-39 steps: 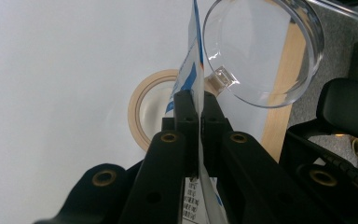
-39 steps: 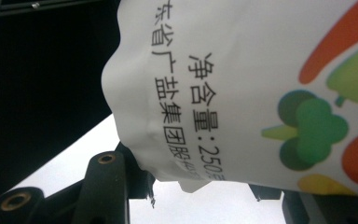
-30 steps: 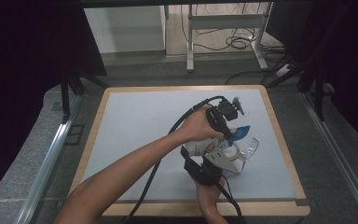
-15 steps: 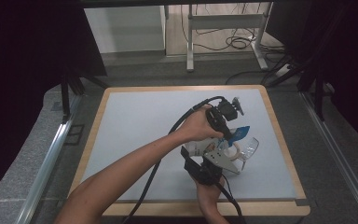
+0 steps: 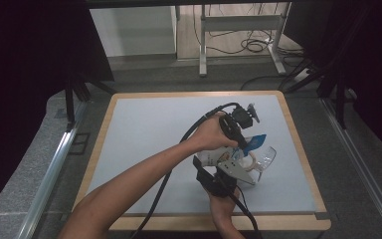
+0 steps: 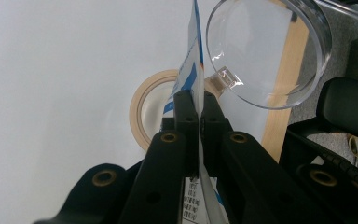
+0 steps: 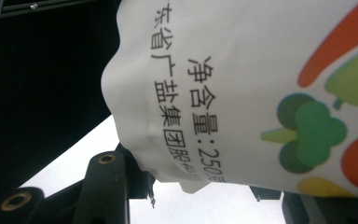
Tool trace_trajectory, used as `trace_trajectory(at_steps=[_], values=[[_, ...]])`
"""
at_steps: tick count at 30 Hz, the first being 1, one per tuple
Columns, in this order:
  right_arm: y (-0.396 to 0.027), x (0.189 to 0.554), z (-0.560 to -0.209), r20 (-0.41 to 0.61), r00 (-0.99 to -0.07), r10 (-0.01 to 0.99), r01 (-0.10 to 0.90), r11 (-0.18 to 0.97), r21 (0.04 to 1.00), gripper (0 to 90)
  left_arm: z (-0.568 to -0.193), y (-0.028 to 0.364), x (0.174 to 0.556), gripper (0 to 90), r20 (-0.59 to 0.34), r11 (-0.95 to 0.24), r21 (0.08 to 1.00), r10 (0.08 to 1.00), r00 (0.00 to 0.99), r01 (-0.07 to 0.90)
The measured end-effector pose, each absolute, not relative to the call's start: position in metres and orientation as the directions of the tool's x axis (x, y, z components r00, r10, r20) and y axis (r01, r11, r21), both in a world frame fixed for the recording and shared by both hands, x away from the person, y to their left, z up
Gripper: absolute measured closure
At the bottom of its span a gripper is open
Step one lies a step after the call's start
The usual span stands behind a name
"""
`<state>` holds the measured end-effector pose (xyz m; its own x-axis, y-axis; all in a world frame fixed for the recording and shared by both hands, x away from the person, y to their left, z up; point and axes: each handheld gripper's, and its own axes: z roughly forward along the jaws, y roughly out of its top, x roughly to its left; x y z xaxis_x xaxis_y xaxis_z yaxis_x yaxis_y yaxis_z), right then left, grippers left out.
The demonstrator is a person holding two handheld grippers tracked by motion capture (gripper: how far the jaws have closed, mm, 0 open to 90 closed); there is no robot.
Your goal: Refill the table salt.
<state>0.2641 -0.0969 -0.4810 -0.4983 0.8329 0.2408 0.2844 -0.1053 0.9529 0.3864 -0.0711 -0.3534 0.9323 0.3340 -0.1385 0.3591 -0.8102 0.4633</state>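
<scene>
A white printed bag [image 7: 242, 93] with a blue-and-white top edge [image 5: 256, 141] is held up over the white mat, right of centre. My left gripper [image 5: 244, 144] is shut on that thin top edge [image 6: 196, 56], the jaws [image 6: 198, 109] pressed flat together on it. My right gripper [image 5: 231, 172] comes from the near side and grips the bag's body, its jaws [image 7: 200, 186] standing on either side of the bag's lower part. A clear glass bowl [image 6: 265, 51] sits just beyond, and a beige tape roll [image 6: 142, 107] lies on the mat under the bag.
The mat [image 5: 149, 134] has a wooden frame [image 5: 298, 144]. The clear bowl [image 5: 267, 157] and tape roll [image 5: 251, 160] sit close to the right side of the mat. Both cables trail back toward the near edge. Dark curtains and metal rails flank the table.
</scene>
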Motion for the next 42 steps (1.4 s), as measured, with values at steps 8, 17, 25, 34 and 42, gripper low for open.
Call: trace_trajectory(at_steps=[8,17,25,34,42], values=[[-0.0967,0.2648,-0.4808,0.246,-0.497,0.833,0.29,-0.108,0.951,51.5,-0.3533,-0.0707,0.3873,89.7,-0.139,-0.81,0.466,0.332,0.933,0.358],[-0.0969,0.2655,-0.4783,0.267,-0.496,0.826,0.295,-0.129,0.947,51.6,-0.351,-0.0704,0.3871,89.7,-0.138,-0.808,0.467,0.335,0.932,0.359],[-0.0971,0.2656,-0.4776,0.279,-0.492,0.825,0.3,-0.14,0.944,51.6,-0.3501,-0.0706,0.3871,89.7,-0.137,-0.809,0.468,0.331,0.934,0.356],[-0.0974,0.2662,-0.4752,0.291,-0.491,0.821,0.303,-0.152,0.941,51.7,-0.3486,-0.0705,0.3875,89.7,-0.14,-0.806,0.47,0.335,0.932,0.36],[-0.0973,0.2662,-0.4754,0.291,-0.488,0.823,0.299,-0.156,0.942,51.7,-0.3489,-0.0711,0.3878,89.7,-0.141,-0.809,0.468,0.329,0.934,0.356]])
